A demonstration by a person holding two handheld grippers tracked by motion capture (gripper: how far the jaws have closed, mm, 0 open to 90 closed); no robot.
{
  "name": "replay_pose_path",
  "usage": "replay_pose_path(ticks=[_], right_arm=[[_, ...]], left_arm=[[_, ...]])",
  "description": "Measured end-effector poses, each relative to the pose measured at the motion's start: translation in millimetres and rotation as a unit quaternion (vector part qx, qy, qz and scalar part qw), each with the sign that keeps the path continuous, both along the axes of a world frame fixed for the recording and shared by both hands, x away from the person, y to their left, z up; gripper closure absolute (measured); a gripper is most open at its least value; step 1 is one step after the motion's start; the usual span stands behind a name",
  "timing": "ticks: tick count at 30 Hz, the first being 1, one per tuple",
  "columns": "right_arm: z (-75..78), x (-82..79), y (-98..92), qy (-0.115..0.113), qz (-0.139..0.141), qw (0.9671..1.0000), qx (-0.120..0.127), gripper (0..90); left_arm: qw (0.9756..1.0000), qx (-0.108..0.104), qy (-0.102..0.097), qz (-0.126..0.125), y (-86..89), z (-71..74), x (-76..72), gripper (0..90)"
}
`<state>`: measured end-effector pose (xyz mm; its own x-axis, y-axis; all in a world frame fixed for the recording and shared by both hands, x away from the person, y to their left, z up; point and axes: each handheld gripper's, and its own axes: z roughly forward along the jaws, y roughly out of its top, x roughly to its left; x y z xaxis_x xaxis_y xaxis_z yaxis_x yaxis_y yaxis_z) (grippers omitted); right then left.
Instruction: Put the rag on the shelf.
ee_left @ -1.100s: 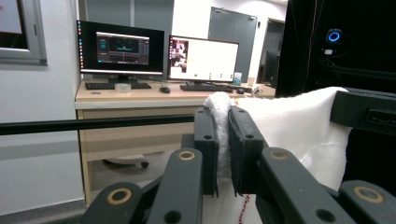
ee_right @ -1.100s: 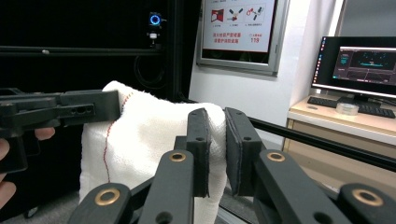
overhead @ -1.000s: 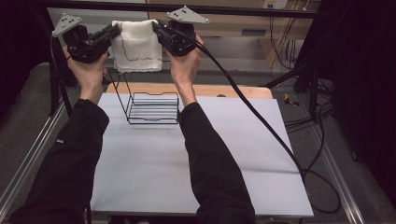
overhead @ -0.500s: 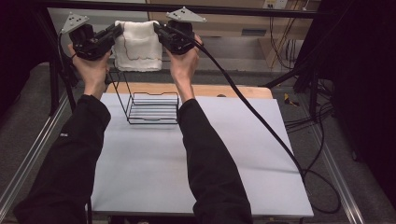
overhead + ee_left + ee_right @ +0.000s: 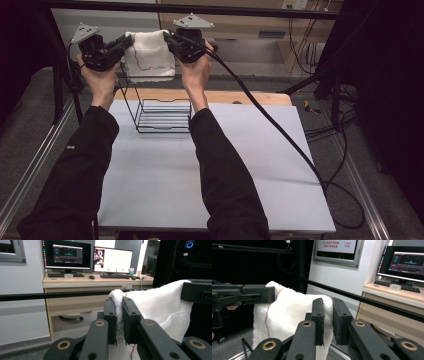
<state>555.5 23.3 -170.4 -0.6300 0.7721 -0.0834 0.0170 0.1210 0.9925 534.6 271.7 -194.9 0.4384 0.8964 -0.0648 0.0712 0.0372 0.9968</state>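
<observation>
A white towel [image 5: 150, 57] with a red stitched edge hangs spread between my two grippers, high above the far end of the table. My left gripper [image 5: 128, 43] is shut on the towel's left top corner, and my right gripper [image 5: 168, 39] is shut on its right top corner. In the left gripper view the left gripper [image 5: 119, 303] pinches a bunched fold of the towel [image 5: 160, 305]. In the right gripper view the right gripper [image 5: 327, 303] clamps the towel [image 5: 287, 312] at its edge. A black wire basket [image 5: 162, 116] stands on the table below the towel.
The table [image 5: 250, 165] has a pale grey top with a wooden strip [image 5: 240, 97] along its far edge. A black frame bar [image 5: 250, 10] runs across behind the towel. The right gripper's thick cable [image 5: 280, 130] trails over the table's right side. Beyond it stands a desk with monitors [image 5: 67, 255].
Both grippers and the towel stretched between them have sunk a little towards the basket. The grips are unchanged.
</observation>
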Motion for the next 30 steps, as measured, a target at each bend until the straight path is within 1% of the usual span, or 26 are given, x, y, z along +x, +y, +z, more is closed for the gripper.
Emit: replay_pose_path(ticks=[2,4,5,8,10,12,14,18,19,23,30], right_arm=[[-1.9,-3.1,1.9,0.002,0.0,1.0,-0.009,80.8],[-4.3,-5.7,3.8,0.005,-0.001,0.9998,-0.021,80.7],[-5.6,-6.9,4.3,0.005,0.0,0.9996,-0.026,80.7],[-10.8,-8.5,2.5,0.015,0.003,0.9997,-0.019,80.7],[-14.4,-9.8,0.8,0.02,0.003,0.9996,-0.022,80.7],[-16.8,-12.6,0.9,0.018,0.005,0.9994,-0.028,80.6],[-19.0,-14.7,-0.7,0.021,0.008,0.9995,-0.024,80.7],[-24.4,-18.2,-4.0,0.023,0.011,0.9994,-0.022,80.7],[-25.4,-19.5,-4.2,0.023,0.012,0.9994,-0.022,80.7],[-27.7,-23.2,-6.1,0.025,0.018,0.9993,-0.023,80.7],[-29.9,-31.9,-5.3,0.021,0.03,0.9989,-0.029,80.5]], left_arm=[[1.0,0.006,0.003,-0.001,1.1,-4.0,-1.3,82.1],[0.9999,0.007,0.008,-0.001,2.2,-8.0,-2.5,82.1],[1.0,0.005,0.007,-0.002,2.8,-9.8,-3.9,82.1],[0.9999,0.006,0.007,-0.01,3.6,-14.0,-7.7,82.1],[0.9998,0.011,0.01,-0.011,2.7,-16.3,-10.0,82.1],[0.9998,0.008,0.011,-0.012,2.7,-19.0,-12.0,82.1],[0.9998,0.004,0.012,-0.017,3.3,-22.0,-14.8,82.0],[0.9997,0.011,0.014,-0.019,1.2,-26.9,-19.9,82.0],[0.9997,0.01,0.015,-0.02,1.1,-28.0,-20.9,82.0],[0.9996,0.009,0.015,-0.023,2.1,-31.2,-24.5,81.8],[0.9994,0.007,0.017,-0.03,6.2,-36.5,-33.0,81.5]])
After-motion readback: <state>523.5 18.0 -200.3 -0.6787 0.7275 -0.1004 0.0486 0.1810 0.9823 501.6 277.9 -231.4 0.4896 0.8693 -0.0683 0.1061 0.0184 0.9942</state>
